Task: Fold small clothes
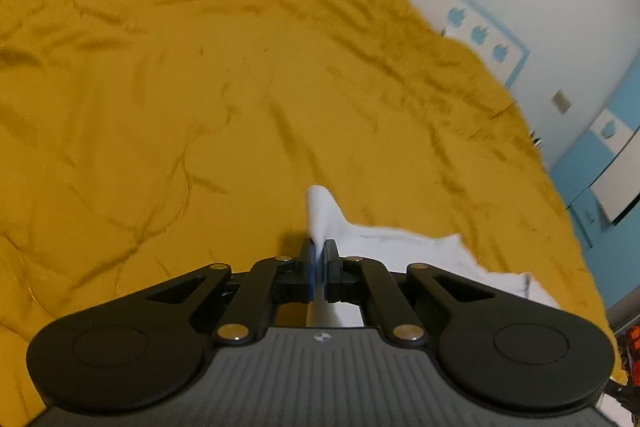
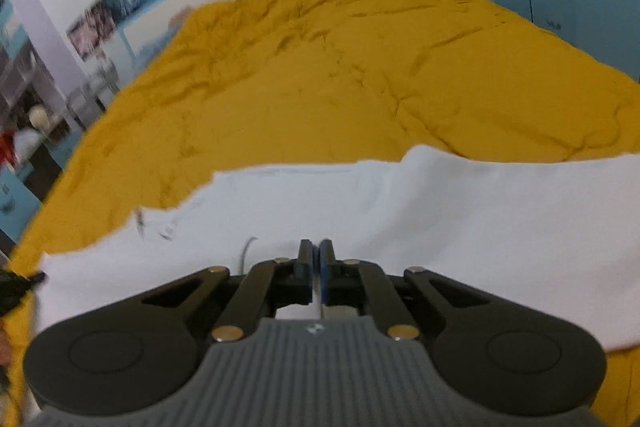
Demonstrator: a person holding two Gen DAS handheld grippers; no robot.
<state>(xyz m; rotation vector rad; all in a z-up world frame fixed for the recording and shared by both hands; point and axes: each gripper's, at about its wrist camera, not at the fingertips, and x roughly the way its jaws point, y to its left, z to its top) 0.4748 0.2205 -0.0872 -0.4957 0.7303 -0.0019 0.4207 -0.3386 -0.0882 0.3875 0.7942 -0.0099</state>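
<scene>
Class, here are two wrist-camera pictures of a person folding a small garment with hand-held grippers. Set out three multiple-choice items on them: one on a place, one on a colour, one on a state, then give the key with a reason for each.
1. Where does the white garment lie?
A. on a wooden floor
B. on the bedspread
C. in a basket

2. What colour is the bedspread?
A. mustard yellow
B. dark green
C. red

3. How does the left gripper stand?
A. wide open above the cloth
B. shut on nothing
C. shut on a fold of the white garment

Key:
1 B, the cloth is spread flat on the bed cover in both views.
2 A, yellow fabric fills both views.
3 C, a peak of white cloth sticks up between the closed jaws.
</scene>
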